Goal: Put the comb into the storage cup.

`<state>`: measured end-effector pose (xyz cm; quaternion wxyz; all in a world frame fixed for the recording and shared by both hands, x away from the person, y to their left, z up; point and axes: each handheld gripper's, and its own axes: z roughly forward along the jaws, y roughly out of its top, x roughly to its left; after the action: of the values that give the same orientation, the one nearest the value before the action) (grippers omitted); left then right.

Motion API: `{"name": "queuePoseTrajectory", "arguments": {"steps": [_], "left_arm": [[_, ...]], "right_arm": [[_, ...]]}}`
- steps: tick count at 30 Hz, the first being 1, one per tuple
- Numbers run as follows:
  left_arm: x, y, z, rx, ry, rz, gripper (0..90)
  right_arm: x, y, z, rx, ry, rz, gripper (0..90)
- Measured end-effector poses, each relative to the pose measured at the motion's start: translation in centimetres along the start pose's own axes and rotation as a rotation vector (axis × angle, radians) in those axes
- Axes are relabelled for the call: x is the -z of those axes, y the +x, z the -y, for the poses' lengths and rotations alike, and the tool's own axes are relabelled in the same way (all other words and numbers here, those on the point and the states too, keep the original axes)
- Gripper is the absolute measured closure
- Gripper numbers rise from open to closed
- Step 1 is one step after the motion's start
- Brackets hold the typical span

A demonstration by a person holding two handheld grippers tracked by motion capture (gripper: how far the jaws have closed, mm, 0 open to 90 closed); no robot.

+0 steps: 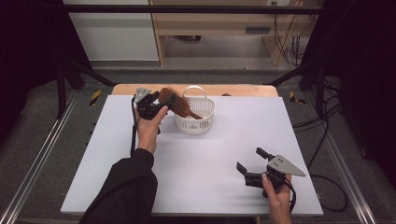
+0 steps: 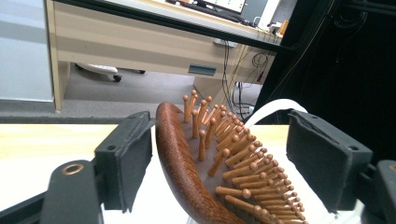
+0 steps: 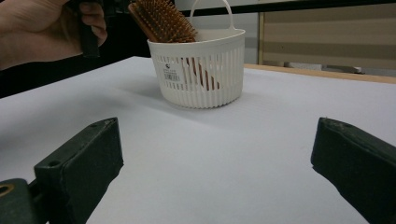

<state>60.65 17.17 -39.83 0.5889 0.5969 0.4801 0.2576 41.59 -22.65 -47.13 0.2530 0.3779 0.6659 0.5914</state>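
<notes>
A brown wooden hairbrush [image 1: 176, 101] leans in a white slatted basket [image 1: 205, 119], handle down inside, head sticking out over the left rim. My left gripper [image 1: 162, 101] is open around the head. In the left gripper view the brush [image 2: 187, 177] lies between the spread jaws, its wooden back close to the left jaw, its pins facing the right jaw across a gap. The basket's handle [image 2: 273, 108] arcs behind. My right gripper [image 1: 250, 159] hovers open over the table's near right, empty, facing the basket [image 3: 201, 74] and brush [image 3: 163, 19].
White sheet [image 1: 196, 158] covers the table, with a wooden strip [image 1: 243, 89] along the far edge. A person's left hand [image 3: 42, 32] holds the left gripper. A desk [image 2: 140, 42] and cables [image 1: 327, 135] lie beyond the table.
</notes>
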Motion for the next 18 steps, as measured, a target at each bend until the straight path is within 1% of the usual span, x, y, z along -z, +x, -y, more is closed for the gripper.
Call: {"name": "queuePoseTrajectory", "arguments": {"steps": [7,10,14,18], "left_arm": [[0.17,-0.19,-0.08,-0.016,0.004,-0.005,14.1],[0.28,-0.35,-0.13,-0.027,0.013,-0.018,9.3],[0.49,-0.50,-0.25,-0.029,0.005,-0.016,6.6],[0.59,-0.61,-0.23,-0.036,0.009,-0.012,6.2]], "right_arm": [[-0.01,-0.01,-0.01,0.003,-0.001,0.001,2.8],[0.02,-0.01,-0.03,0.004,-0.002,0.002,2.8],[0.01,0.02,-0.04,0.008,-0.002,0.001,2.9],[-0.03,0.09,-0.03,0.006,-0.001,0.000,2.8]]}}
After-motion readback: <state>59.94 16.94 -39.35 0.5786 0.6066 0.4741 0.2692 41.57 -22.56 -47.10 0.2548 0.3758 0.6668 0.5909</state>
